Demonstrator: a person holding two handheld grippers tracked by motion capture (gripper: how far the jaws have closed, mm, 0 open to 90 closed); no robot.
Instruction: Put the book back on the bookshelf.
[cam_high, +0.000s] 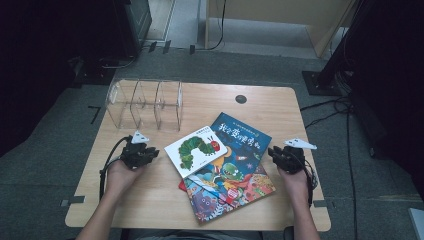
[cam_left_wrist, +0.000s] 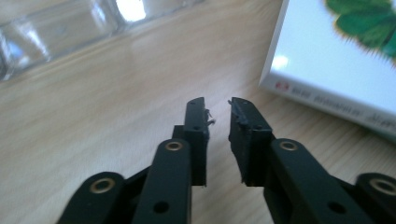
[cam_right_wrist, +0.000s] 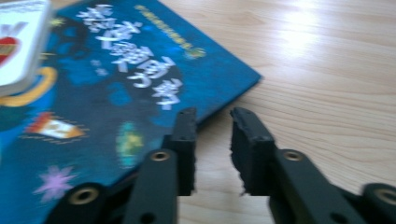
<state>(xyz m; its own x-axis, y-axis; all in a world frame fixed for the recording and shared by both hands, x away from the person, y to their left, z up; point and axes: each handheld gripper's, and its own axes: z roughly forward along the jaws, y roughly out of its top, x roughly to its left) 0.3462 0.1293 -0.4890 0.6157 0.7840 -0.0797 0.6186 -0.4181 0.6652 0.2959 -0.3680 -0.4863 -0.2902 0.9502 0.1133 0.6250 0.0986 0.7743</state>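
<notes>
I held my left gripper (cam_high: 150, 151) just left of the white book (cam_high: 196, 150) and my right gripper (cam_high: 273, 152) just right of the pile beneath it, both low over the worktop (cam_high: 150, 200). In the left gripper view my fingers (cam_left_wrist: 196, 128) stood nearly together with a narrow gap and nothing between them, the white book's (cam_left_wrist: 327, 65) spine off to one side. In the right gripper view the fingers (cam_right_wrist: 186, 135) stood the same way, almost shut and empty, beside the corner of the blue book (cam_right_wrist: 116, 93). The white book lay on top of the pile, tilted, with the blue book (cam_high: 245, 137) under it toward the far side and a colourful book (cam_high: 235, 192) under it toward me; a sliver of red showed at the pile's left edge. The clear rack (cam_high: 145, 104) stood empty, beyond the white book and to its left, near the worktop's far edge. I judged this to be the start: no book was gripped yet, and the likely job was filing the books into the rack. The next move would call for opening one pair of fingers again, sliding them over the white book's edge, and gripping it firmly enough to lift it clear of the pile without dragging the blue book along.
</notes>
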